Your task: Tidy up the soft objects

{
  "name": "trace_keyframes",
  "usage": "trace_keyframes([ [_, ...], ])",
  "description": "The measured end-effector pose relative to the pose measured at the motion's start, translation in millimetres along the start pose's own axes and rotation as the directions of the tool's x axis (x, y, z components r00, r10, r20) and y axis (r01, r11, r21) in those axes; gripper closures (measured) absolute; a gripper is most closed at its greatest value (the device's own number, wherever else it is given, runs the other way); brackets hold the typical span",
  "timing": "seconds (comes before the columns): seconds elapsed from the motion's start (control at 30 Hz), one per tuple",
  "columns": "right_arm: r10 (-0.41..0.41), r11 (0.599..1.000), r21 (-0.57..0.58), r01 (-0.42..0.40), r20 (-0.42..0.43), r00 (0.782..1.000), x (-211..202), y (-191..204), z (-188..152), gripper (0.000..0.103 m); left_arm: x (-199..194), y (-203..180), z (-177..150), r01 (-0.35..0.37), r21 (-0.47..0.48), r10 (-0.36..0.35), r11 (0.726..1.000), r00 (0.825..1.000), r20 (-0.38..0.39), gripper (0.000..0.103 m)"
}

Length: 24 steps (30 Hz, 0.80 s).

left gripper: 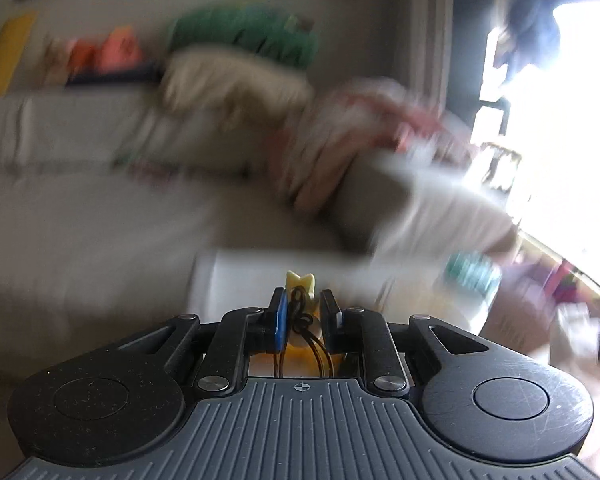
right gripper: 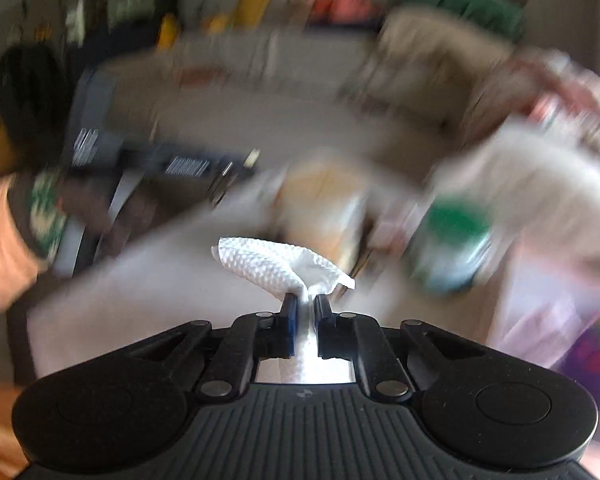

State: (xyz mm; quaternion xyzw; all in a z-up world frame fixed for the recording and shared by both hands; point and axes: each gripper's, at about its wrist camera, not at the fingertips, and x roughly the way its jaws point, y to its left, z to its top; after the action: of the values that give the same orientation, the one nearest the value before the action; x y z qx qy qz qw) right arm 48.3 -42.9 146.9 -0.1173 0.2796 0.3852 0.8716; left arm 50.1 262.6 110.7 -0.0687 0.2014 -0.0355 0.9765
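Both views are smeared by motion. In the left wrist view my left gripper (left gripper: 303, 300) is shut on a small pale-yellow soft item (left gripper: 300, 281) with a thin black cord looped across it. The item's tip pokes out past the fingertips. In the right wrist view my right gripper (right gripper: 305, 300) is shut on a white woven cloth (right gripper: 268, 260). The cloth bunches between the pads and fans out to the left above them. Both grippers hang over a blurred white surface (left gripper: 260, 276).
A grey sofa (left gripper: 80, 220) fills the background, with a green cushion (left gripper: 244, 32), a beige fluffy pillow (left gripper: 228, 80) and a red-patterned pillow (left gripper: 340, 132). A green-and-white item (right gripper: 456, 236) lies to the right. An orange sleeve (right gripper: 0, 240) enters at left. A bright window (left gripper: 560, 120) glares at right.
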Motion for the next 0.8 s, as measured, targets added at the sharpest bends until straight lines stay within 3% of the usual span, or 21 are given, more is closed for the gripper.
trace_keyframes([
  [0.1,-0.071,0.995,0.084,0.061,0.117,0.991,-41,-43,36,0.094,-5,-27,59,0.113,0.02,-0.114,0.993,0.99,0.085,0.083],
  [0.2,-0.154,0.978,0.167,0.123,0.185,0.971,-77,-85,54,0.094,10,-70,96,0.278,0.0,-0.277,0.96,0.955,0.111,0.083],
  [0.27,-0.233,0.963,0.185,0.195,0.212,0.949,-94,-103,55,0.094,32,-104,105,0.399,-0.048,-0.394,0.916,0.915,0.09,0.082],
  [0.33,-0.282,0.948,0.207,0.242,0.188,0.941,-103,-116,47,0.094,61,-136,101,0.506,-0.119,-0.504,0.854,0.862,0.047,0.082],
  [0.37,-0.291,0.942,0.223,0.249,0.177,0.94,-106,-124,39,0.094,78,-153,94,0.545,-0.164,-0.553,0.822,0.833,-0.003,0.082],
  [0.4,-0.3,0.936,0.239,0.258,0.162,0.94,-108,-128,32,0.094,96,-169,86,0.553,-0.199,-0.576,0.809,0.814,-0.078,0.082],
  [0.43,-0.31,0.93,0.253,0.268,0.147,0.939,-108,-132,25,0.094,111,-183,75,0.536,-0.218,-0.571,0.816,0.807,-0.151,0.082],
  [0.47,-0.317,0.923,0.269,0.275,0.129,0.94,-107,-137,17,0.094,125,-197,62,0.5,-0.215,-0.54,0.839,0.814,-0.214,0.082],
  [0.53,-0.324,0.907,0.312,0.282,0.091,0.942,-101,-148,4,0.094,144,-221,36,0.427,-0.139,-0.449,0.893,0.83,-0.333,0.082],
  [0.57,-0.32,0.899,0.338,0.278,0.074,0.944,-97,-155,-2,0.094,148,-225,27,0.427,-0.112,-0.438,0.897,0.825,-0.358,0.082],
  [0.67,-0.264,0.876,0.424,0.231,0.02,0.964,-77,-173,-16,0.094,144,-215,23,0.496,-0.178,-0.527,0.85,0.792,-0.31,0.082],
  [0.7,-0.234,0.868,0.45,0.209,0.0,0.972,-67,-177,-22,0.094,140,-208,26,0.507,-0.219,-0.551,0.834,0.788,-0.275,0.082],
  [0.73,-0.202,0.861,0.472,0.188,-0.021,0.979,-56,-179,-27,0.094,134,-198,33,0.509,-0.249,-0.561,0.824,0.793,-0.236,0.082],
  [0.8,-0.142,0.855,0.495,0.154,-0.062,0.988,-32,-177,-39,0.094,121,-177,46,0.487,-0.27,-0.537,0.831,0.829,-0.157,0.082],
])
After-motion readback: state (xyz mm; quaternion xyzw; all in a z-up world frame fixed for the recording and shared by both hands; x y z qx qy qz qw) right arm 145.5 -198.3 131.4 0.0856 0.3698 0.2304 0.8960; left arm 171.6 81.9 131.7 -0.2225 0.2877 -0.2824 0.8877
